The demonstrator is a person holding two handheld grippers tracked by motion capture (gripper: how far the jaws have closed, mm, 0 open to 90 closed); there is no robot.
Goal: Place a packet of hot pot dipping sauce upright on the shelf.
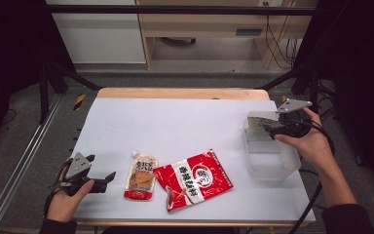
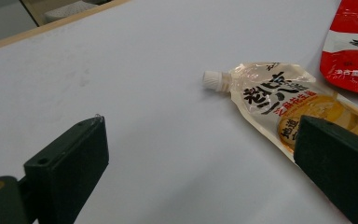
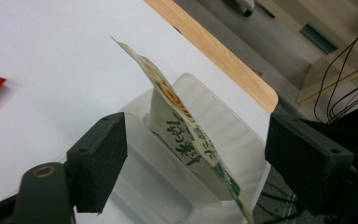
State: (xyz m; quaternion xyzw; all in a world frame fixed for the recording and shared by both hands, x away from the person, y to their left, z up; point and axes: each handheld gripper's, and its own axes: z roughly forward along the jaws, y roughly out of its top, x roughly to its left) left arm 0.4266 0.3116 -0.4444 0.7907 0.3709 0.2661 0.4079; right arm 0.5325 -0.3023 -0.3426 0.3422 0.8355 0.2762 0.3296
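Observation:
A clear spout pouch (image 1: pixel 141 176) (image 2: pixel 284 107) with a white cap lies flat near the table's front. To its right lies a red and white packet (image 1: pixel 193 179) (image 2: pixel 354 51). My left gripper (image 1: pixel 101 167) (image 2: pixel 198 140) rests low on the table left of the pouch, open and with nothing between its fingers. At the right edge stands a clear plastic container (image 1: pixel 272 163) (image 3: pixel 223 116). A pale packet with green print (image 1: pixel 257 118) (image 3: pixel 182 121) stands on edge inside it. My right gripper (image 1: pixel 266 126) (image 3: pixel 198 126) hovers over the container with its jaws wide on either side of that packet, touching neither face.
The white table top (image 1: pixel 175 122) ends in a wooden strip (image 1: pixel 182 93) at the back. Black frame bars (image 1: pixel 53 73) rise at both rear corners. Cables (image 1: pixel 277 44) hang beyond the table at the right, and a metal rail (image 1: pixel 19 165) runs along the floor at the left.

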